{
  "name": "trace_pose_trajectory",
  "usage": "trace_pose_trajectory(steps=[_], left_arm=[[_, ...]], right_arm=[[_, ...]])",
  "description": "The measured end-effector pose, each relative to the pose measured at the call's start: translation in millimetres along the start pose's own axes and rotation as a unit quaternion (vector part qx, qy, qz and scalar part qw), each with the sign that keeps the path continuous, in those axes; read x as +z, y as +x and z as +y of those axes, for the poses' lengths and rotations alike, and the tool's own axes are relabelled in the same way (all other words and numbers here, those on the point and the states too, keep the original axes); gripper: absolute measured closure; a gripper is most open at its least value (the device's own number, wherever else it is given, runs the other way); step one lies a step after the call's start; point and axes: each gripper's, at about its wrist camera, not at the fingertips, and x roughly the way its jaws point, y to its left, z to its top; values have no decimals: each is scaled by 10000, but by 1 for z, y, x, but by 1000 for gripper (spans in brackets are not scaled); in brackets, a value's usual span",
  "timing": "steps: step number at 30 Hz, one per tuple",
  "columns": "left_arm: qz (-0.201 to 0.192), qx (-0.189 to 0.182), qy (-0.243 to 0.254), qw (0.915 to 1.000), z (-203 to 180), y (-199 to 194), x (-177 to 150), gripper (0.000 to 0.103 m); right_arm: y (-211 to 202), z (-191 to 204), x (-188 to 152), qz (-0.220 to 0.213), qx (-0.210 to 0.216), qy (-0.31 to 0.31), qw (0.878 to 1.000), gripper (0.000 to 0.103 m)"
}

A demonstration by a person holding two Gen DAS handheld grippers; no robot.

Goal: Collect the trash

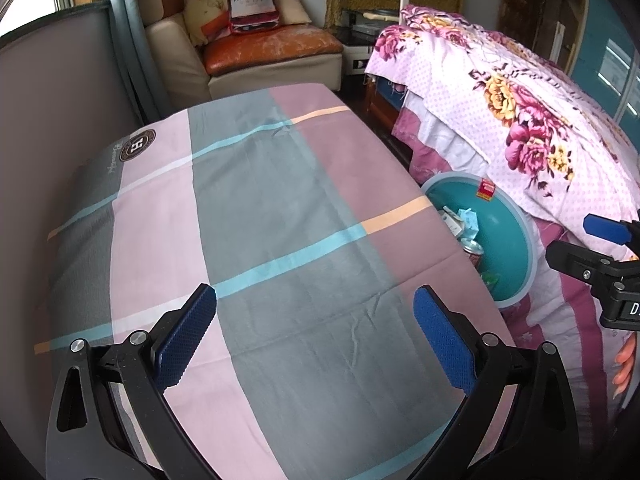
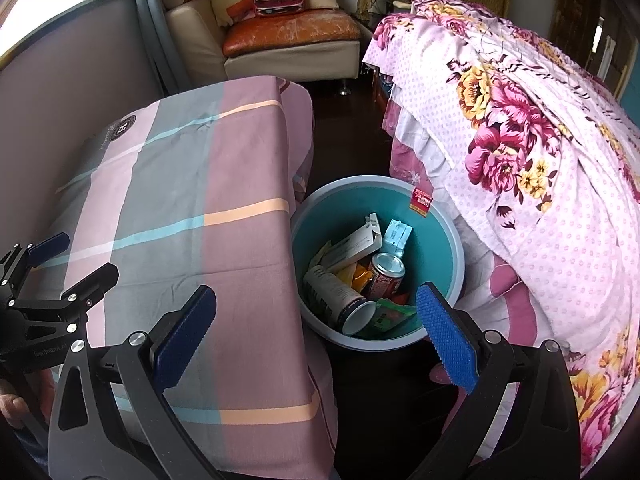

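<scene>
1. Sitting on the dark floor, the teal bin [image 2: 444,236] is wedged between the plaid-covered table [image 2: 180,208] and the floral-quilted bed [image 2: 540,152] — trash is seen inside: a red can [image 2: 386,276], a paper cup [image 2: 340,300], a white carton [image 2: 356,244], a green wrapper [image 2: 390,314].
2. The right gripper [image 2: 316,334] is held spread wide above the bin's near rim, nothing between its blue pads [image 2: 448,340].
3. The left gripper [image 1: 316,336] is spread wide too — held over the bare tablecloth, empty.
4. A sofa [image 2: 288,36] is seen behind.
</scene>
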Motion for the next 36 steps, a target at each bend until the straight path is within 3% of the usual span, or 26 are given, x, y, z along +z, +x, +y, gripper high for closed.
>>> trace_pose_trajectory(steps=[36], left_arm=[[376,54,14,9993,0,40,8,4]], right_arm=[[42,-13,11,363,-12,172,9992,7]])
